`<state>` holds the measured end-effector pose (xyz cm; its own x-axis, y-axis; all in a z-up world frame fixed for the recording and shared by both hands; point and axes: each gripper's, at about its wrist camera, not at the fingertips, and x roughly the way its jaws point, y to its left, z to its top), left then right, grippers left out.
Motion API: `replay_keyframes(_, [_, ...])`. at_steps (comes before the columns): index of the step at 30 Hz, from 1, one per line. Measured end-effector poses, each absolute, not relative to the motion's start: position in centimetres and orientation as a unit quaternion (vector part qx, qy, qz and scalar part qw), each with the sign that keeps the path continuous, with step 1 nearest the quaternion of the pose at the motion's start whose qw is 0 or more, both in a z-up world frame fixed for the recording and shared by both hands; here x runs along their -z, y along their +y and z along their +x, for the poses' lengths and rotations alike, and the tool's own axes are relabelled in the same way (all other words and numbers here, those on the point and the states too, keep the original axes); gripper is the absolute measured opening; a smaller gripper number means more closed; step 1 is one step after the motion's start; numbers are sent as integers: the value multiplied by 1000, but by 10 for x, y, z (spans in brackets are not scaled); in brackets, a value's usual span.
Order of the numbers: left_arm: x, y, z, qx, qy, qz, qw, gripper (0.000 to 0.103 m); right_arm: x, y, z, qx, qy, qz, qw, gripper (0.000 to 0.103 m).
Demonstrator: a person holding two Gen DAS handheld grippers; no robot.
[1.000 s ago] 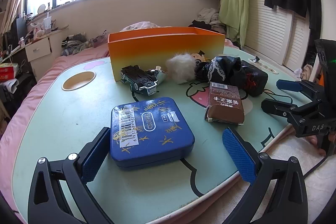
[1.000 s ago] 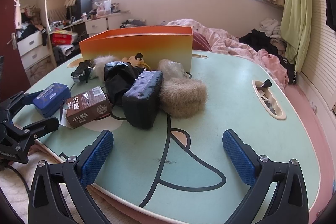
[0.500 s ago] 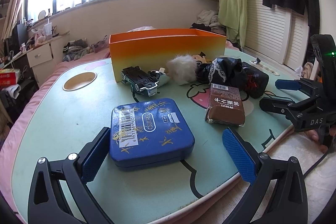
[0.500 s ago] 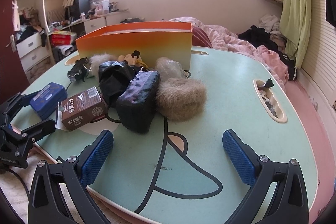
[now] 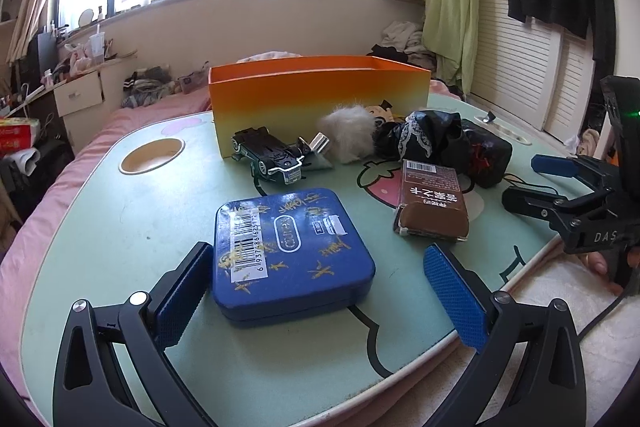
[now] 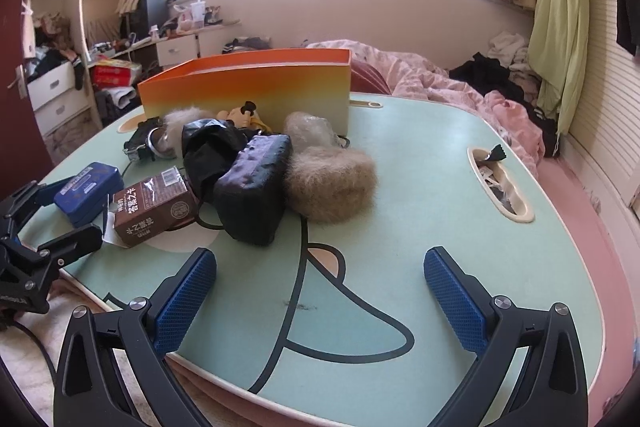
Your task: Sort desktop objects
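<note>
A blue tin (image 5: 290,247) lies on the green table (image 5: 104,211), between the open jaws of my left gripper (image 5: 320,291); the left pad is close beside it. A brown milk carton (image 5: 434,201), a toy car (image 5: 268,157), a white fur ball (image 5: 350,139) and a black pouch (image 5: 472,151) lie in front of the orange box (image 5: 320,95). My right gripper (image 6: 320,291) is open and empty over the table's near edge, short of the black pouch (image 6: 254,195) and a tan fur ball (image 6: 332,183). The tin (image 6: 88,189) and carton (image 6: 154,205) show at its left.
The table has a round cup hole (image 5: 152,155) at the left and an oblong slot (image 6: 500,183) at the right. A pink bed (image 6: 460,87) lies behind the table. A green garment (image 6: 560,23) hangs at the right; drawers (image 6: 52,95) stand at the left.
My left gripper has edged forward, so the blue tin sits slightly deeper between its jaws. My right gripper has shifted a little toward the pile. Nothing was grasped.
</note>
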<state>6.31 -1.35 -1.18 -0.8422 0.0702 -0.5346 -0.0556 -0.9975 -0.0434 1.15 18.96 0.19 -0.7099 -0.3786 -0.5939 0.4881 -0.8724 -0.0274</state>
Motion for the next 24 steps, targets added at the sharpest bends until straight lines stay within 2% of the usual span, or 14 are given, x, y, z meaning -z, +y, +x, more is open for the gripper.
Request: replay_keyframes(24, [10, -12, 64, -960, -7, -276, 35, 103, -1, 197, 8, 918, 83, 305, 239, 103])
